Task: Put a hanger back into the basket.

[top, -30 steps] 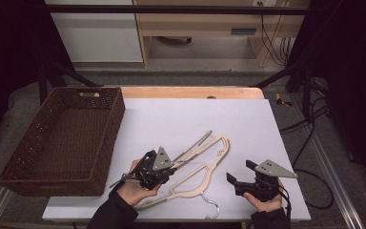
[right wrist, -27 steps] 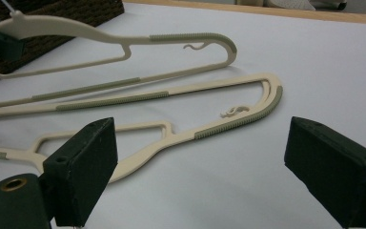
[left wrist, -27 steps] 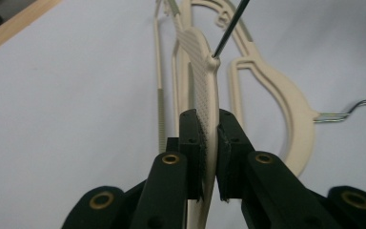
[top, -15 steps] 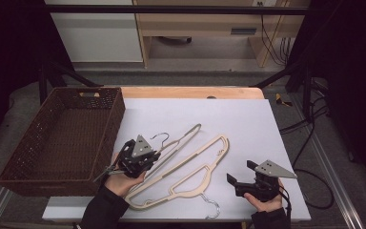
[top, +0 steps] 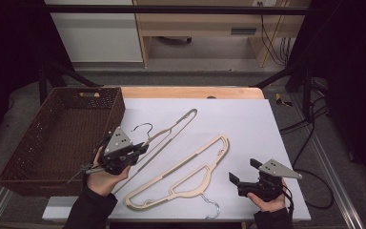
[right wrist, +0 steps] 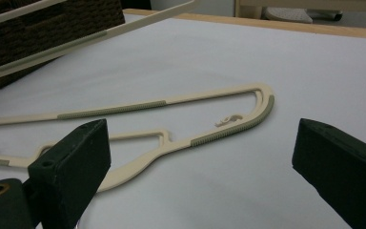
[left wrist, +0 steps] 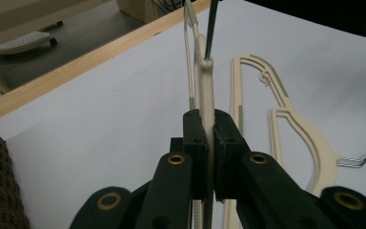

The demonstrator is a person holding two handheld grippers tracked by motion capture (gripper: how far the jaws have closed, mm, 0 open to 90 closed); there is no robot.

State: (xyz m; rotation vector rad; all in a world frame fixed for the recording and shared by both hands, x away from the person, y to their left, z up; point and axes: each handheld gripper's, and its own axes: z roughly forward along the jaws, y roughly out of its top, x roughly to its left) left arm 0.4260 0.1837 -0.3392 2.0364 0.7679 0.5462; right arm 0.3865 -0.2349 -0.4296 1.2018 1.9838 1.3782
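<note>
My left gripper (top: 140, 149) is shut on the neck of a beige plastic hanger (top: 171, 128) and holds it tilted above the white table, its dark hook (top: 143, 128) close to the basket. In the left gripper view the pads (left wrist: 195, 131) pinch that hanger (left wrist: 205, 81) edge-on. A second beige hanger (top: 181, 179) with a metal hook (top: 212, 207) lies flat at the front. My right gripper (top: 243, 171) hovers to its right; its jaws have just been opening and nothing is between them. The right gripper (right wrist: 200, 157) faces the lying hanger (right wrist: 171, 138).
A brown wicker basket (top: 57, 143) stands at the table's left, right beside my left hand. The white table top (top: 248, 124) has a wooden strip along its far edge. Cables hang off the right side.
My left gripper has carried its hanger up and to the left, toward the basket, off the second hanger. The right hand has stayed in place.
</note>
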